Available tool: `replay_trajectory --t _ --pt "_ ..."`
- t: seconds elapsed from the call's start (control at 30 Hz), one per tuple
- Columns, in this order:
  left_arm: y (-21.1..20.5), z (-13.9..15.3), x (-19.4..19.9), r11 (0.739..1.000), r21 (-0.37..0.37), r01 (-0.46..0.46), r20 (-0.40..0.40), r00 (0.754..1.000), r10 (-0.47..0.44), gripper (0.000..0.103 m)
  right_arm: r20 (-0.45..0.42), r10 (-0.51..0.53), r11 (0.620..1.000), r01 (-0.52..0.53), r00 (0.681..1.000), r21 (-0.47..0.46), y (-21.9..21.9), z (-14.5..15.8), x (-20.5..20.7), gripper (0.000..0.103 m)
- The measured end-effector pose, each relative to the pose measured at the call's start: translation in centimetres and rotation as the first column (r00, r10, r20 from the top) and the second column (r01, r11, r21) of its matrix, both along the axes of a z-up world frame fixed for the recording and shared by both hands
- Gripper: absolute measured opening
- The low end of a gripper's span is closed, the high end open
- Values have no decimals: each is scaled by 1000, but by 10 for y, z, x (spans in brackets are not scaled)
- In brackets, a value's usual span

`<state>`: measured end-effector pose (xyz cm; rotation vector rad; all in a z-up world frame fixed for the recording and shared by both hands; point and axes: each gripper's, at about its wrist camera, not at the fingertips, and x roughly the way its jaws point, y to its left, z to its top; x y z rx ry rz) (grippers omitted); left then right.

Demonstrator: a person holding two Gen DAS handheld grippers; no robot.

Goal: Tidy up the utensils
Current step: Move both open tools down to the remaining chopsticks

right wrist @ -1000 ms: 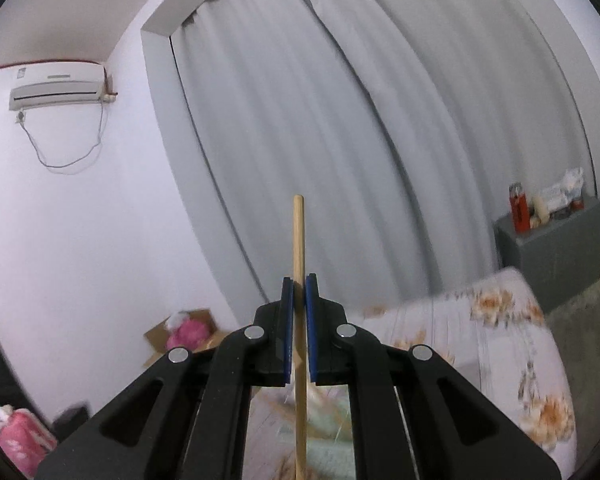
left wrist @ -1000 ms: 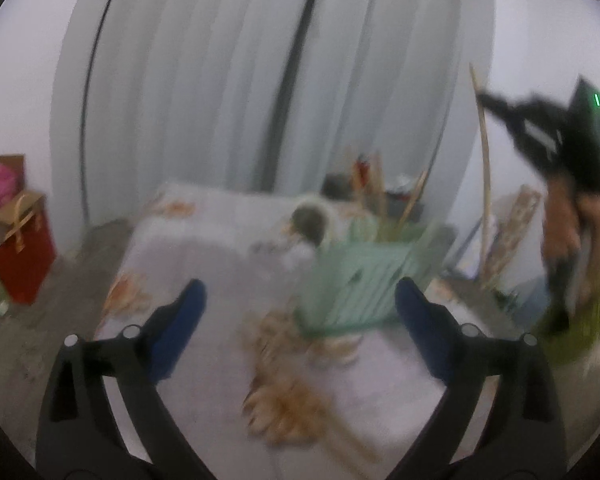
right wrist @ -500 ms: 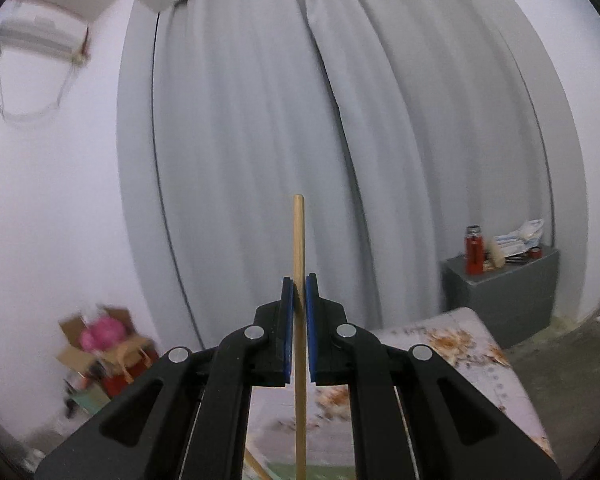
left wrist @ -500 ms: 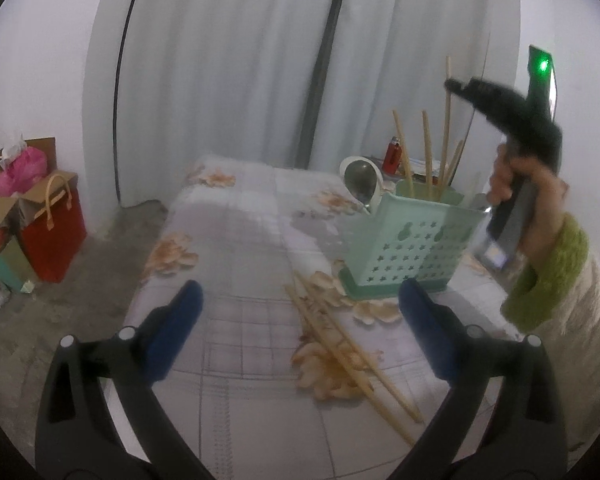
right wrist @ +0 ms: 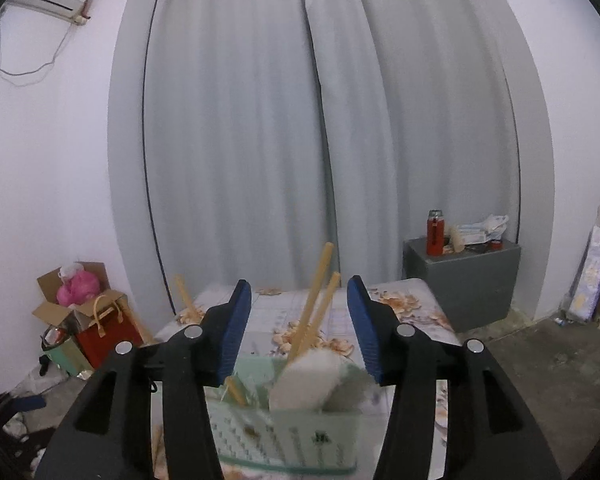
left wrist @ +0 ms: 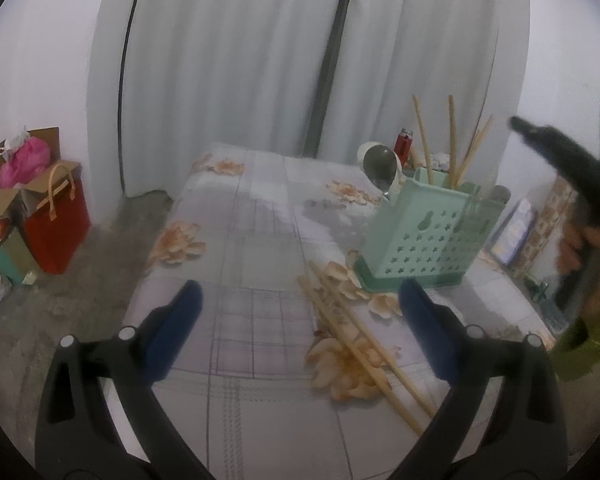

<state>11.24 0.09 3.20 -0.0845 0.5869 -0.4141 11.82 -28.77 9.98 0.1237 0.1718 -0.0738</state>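
- Presently, one mint-green utensil basket (left wrist: 420, 236) is seen on the flowered bed sheet (left wrist: 260, 240), near the bed's right edge
- Four wooden chopsticks (left wrist: 452, 136) are counted standing in the basket in the left wrist view, with one metal spoon (left wrist: 378, 168) leaning at its left side
- Three loose chopsticks (left wrist: 360, 344) are laid in a bundle on the sheet, just in front of the basket's near left corner
- Open sheet is left on the bed's left half, up to its left edge and far edge
- The left gripper (left wrist: 300, 320) is held wide apart with nothing between its pads, above the near part of the sheet
- The right gripper (right wrist: 300, 320) has just been opened; nothing is pressed by its pads, and it is held above the basket with chopstick tops seen in the gap
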Motion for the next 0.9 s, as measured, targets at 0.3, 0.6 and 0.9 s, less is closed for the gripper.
replay_trajectory --t 0.3,0.6,0.9 --pt "-30 -25 19 992 124 22 -103 995 -9 94 -276 178 984 -166 944 66 27 -67 -26 54" --pt "-62 -56 43 983 174 63 -237 971 -20 59 -469 265 954 -157 842 255 30 -131 -17 54" --pt "-84 -76 43 970 219 105 -258 965 -46 29 -472 299 942 -178 829 284 35 -137 -20 54"
